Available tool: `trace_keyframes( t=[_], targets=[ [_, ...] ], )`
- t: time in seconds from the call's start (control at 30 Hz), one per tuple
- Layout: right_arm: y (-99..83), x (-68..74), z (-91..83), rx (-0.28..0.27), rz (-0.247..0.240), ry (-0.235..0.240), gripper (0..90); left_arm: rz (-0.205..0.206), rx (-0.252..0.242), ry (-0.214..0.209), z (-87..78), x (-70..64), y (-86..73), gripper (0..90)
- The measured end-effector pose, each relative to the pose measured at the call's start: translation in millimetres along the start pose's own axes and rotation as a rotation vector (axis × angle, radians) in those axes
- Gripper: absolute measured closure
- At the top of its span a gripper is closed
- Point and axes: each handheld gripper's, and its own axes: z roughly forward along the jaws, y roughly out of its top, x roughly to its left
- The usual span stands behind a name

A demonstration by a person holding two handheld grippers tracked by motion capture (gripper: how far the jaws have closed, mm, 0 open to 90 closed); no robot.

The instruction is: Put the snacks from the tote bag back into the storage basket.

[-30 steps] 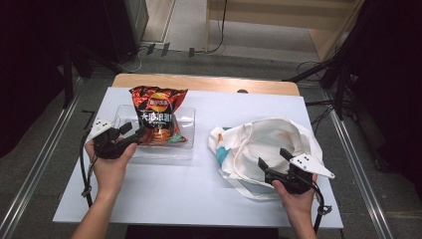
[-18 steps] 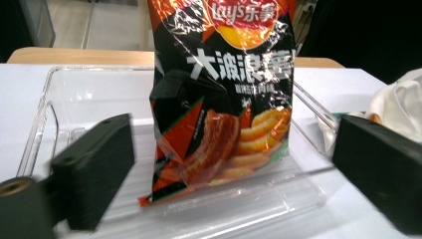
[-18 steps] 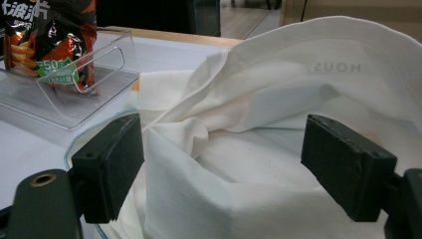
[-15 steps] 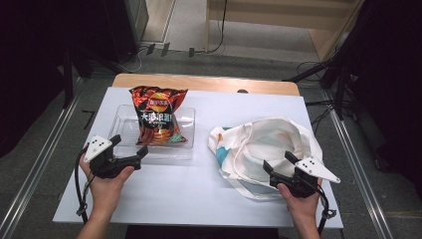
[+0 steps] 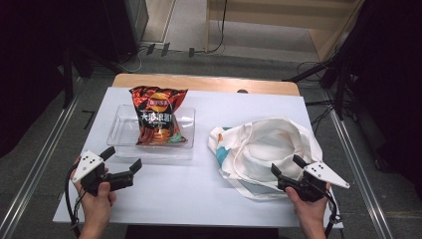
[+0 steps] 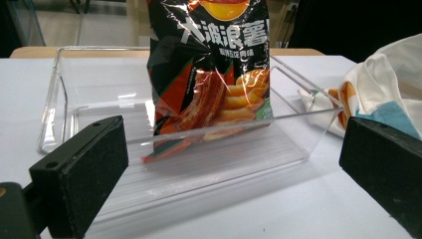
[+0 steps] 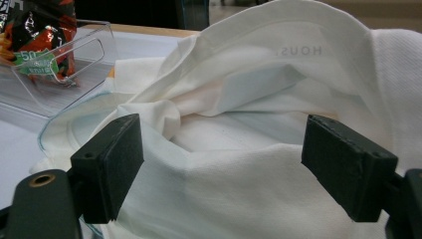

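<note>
Nearest the person, the left gripper [image 5: 122,162] hovered over the white table [image 5: 174,194] with its jaws wide apart, holding nothing, just short of the clear tray [image 5: 124,149]. The right gripper [image 5: 288,172] sat at the near edge of the white tote bag [image 5: 268,144], jaws also spread and empty. Farther off, the chip bag [image 5: 157,117] stood leaning inside the tray, well apart from the tote's open mouth
</note>
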Motion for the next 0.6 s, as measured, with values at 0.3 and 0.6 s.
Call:
trace_keyframes(
  t=[0.3,0.6],
  targets=[
    [-9.5,-14.8,-12.3,0.000,0.010,-0.034,17.2,0.008,0.013,0.014,-14.8,5.6,-16.3,0.0],
    [-16.0,-28.6,-26.7,-0.020,0.027,-0.060,16.6,0.005,0.011,0.033,-22.3,16.2,-22.5,0.0]
  ],
)
